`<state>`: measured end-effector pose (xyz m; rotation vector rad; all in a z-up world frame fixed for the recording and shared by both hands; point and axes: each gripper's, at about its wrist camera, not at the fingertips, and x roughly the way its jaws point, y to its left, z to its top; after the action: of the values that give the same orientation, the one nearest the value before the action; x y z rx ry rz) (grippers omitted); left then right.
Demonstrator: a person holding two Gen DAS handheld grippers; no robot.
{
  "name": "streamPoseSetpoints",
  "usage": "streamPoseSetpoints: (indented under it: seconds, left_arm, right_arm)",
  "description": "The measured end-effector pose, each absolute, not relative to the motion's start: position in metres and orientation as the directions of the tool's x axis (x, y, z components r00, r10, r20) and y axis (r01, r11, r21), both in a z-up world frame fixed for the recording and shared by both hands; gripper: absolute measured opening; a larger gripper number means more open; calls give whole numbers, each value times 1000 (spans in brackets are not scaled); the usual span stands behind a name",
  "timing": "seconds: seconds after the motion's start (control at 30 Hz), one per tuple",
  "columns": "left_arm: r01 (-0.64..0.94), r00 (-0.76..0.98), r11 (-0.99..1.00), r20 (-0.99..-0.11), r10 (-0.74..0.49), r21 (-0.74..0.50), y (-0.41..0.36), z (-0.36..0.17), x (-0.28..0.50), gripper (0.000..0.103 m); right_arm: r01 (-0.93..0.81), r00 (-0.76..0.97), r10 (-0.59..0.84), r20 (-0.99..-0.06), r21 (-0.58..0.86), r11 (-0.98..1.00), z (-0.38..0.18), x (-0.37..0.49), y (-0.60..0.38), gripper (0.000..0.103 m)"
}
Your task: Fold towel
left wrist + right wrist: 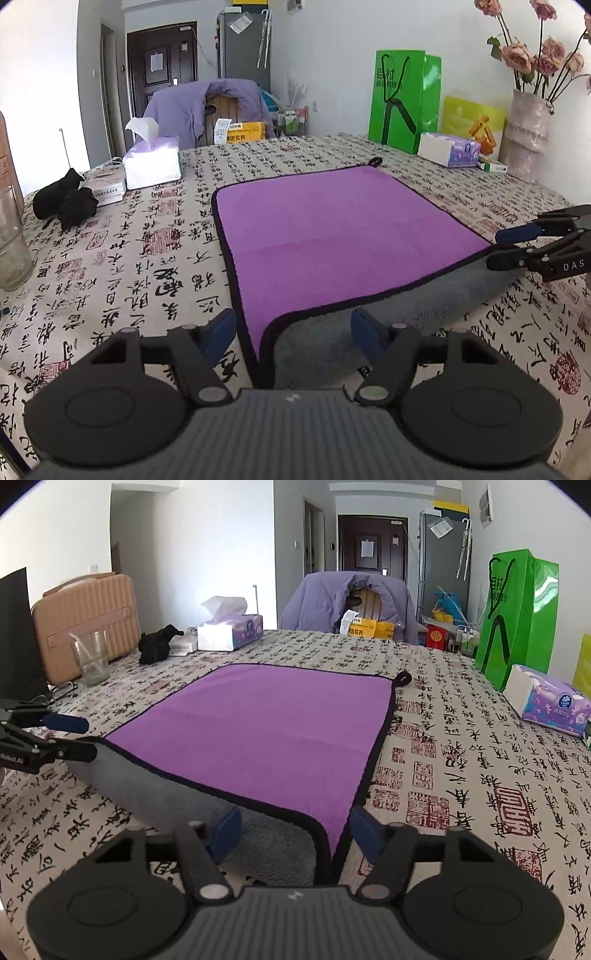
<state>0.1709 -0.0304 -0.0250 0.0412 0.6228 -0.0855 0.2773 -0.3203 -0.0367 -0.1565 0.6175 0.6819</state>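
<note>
A purple towel point(332, 229) with black trim and a grey underside lies on the table; it also shows in the right wrist view point(266, 731). Its near edge is lifted, showing the grey side point(424, 299). My left gripper point(293, 334) is open, its fingers either side of the towel's near left corner. My right gripper point(295, 829) is open around the near right corner. The right gripper also shows in the left wrist view point(506, 247), and the left gripper in the right wrist view point(81, 738), each at the towel's edge.
The tablecloth point(129, 277) has calligraphy print. A tissue pack point(151, 162), black cloth point(66, 199) and glass point(11, 243) stand on the left. A green bag point(402, 99), tissue box point(448, 149) and flower vase point(528, 133) stand at the back right. A chair with a purple jacket point(351, 602) is behind the table.
</note>
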Motion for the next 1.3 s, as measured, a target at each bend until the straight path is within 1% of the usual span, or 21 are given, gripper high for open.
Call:
streamPoseSetpoints:
  seconds: [0.03, 0.1, 0.23, 0.47, 0.53, 0.6, 0.67, 0.7, 0.8, 0.87, 0.93, 1.0, 1.1, 1.2, 1.3]
  left_arm:
    - [94, 804, 996, -590, -69, 11, -30, -26, 172, 67]
    - [95, 798, 995, -598, -74, 3, -29, -27, 173, 60]
    - [94, 780, 995, -620, -89, -24, -25, -31, 178, 54]
    - [86, 777, 995, -623, -93, -42, -22, -32, 178, 54]
    - [88, 778, 996, -621, -90, -34, -23, -33, 176, 51]
    - [105, 778, 994, -619, -107, -40, -25, -33, 175, 39]
    - [111, 779, 993, -617, -114, -44, -25, -33, 174, 34]
    - [115, 779, 992, -616, -120, -48, -24, -33, 174, 28]
    - [125, 777, 990, -615, -139, -65, -23, -33, 173, 18]
    - [130, 777, 989, -613, -143, -66, -24, -33, 172, 15]
    - [129, 777, 990, -614, -139, -61, -25, -32, 172, 15]
    - [122, 778, 991, -614, -131, -56, -26, -32, 171, 13]
    - [117, 785, 992, -609, -116, -38, -27, -31, 171, 8]
    - [119, 792, 993, -602, -101, -9, -31, -32, 168, 7]
    - [116, 799, 993, -596, -82, 19, -35, -31, 167, 7]
  right_arm:
    - [-634, 604, 542, -584, 60, 771, -37, 278, -320, 57]
    - [-640, 598, 545, -588, 59, 766, -38, 277, -320, 51]
    - [-649, 589, 548, -593, 56, 759, -39, 276, -320, 47]
    - [-655, 580, 558, -594, 68, 753, -41, 275, -322, 42]
    - [-657, 579, 561, -592, 70, 751, -42, 274, -322, 42]
    - [-658, 579, 561, -591, 67, 750, -42, 274, -322, 40]
    - [-660, 577, 563, -592, 69, 748, -42, 273, -323, 38]
    - [-661, 575, 565, -592, 71, 747, -42, 273, -323, 36]
    - [-665, 567, 574, -592, 82, 742, -41, 272, -323, 29]
    - [-667, 557, 583, -592, 99, 738, -41, 274, -324, 25]
    - [-666, 549, 589, -593, 116, 737, -40, 275, -325, 19]
    - [-663, 540, 598, -593, 137, 736, -40, 277, -327, 12]
    - [-647, 528, 611, -590, 187, 739, -41, 283, -332, 6]
    - [-637, 533, 611, -586, 198, 745, -42, 282, -334, 5]
    - [-636, 550, 597, -585, 170, 753, -42, 278, -331, 5]
